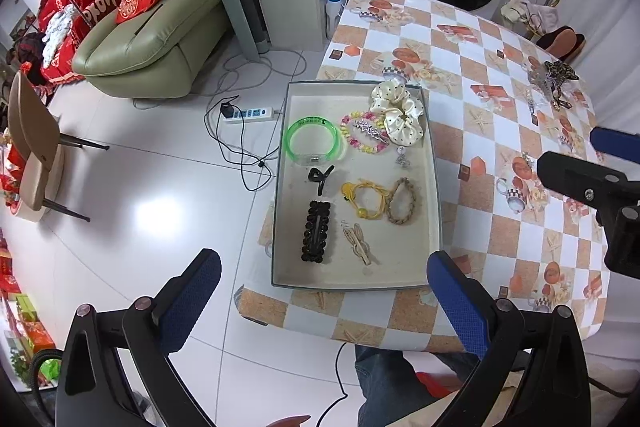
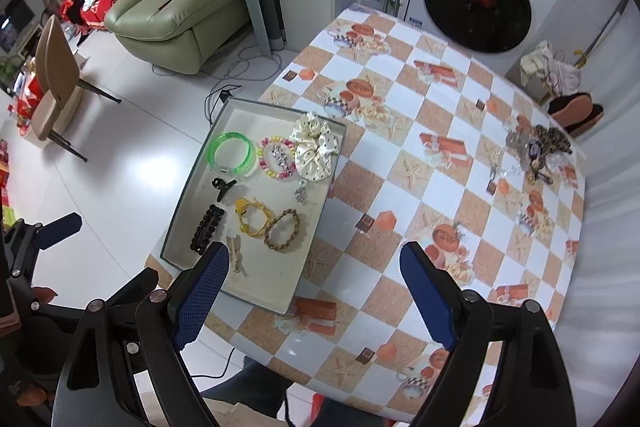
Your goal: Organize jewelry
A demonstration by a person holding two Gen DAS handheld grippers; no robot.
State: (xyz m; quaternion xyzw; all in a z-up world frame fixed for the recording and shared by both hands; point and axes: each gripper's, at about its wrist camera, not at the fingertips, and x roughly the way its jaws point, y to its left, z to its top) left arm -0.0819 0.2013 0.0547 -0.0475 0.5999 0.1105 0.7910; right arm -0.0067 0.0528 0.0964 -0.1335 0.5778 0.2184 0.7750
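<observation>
Tray sits at the near left edge of the table, on a checkered cloth with orange and tan squares. I read its contents from the left wrist view. Far row: green bangle, beaded bracelet of pink and yellow beads with a small silver clip inside its ring, and a cream polka-dot scrunchie in the far right corner, touching the bracelet. Middle: small black claw clip, yellow hair tie, braided tan bracelet just beside the tie, and a small silver charm near the right wall. Near row: black beaded barrette and a beige hair clip beside it.

Second pile of jewelry lies well apart, at the far right of the table; pieces are tangled and I cannot tell them apart.

My left gripper hangs above the near end of the tray, jaws wide, nothing between the blue pads. My right gripper hangs above the table just right of the tray, jaws also wide and empty.

A washing machine stands behind the table, and a green sofa to the left.
</observation>
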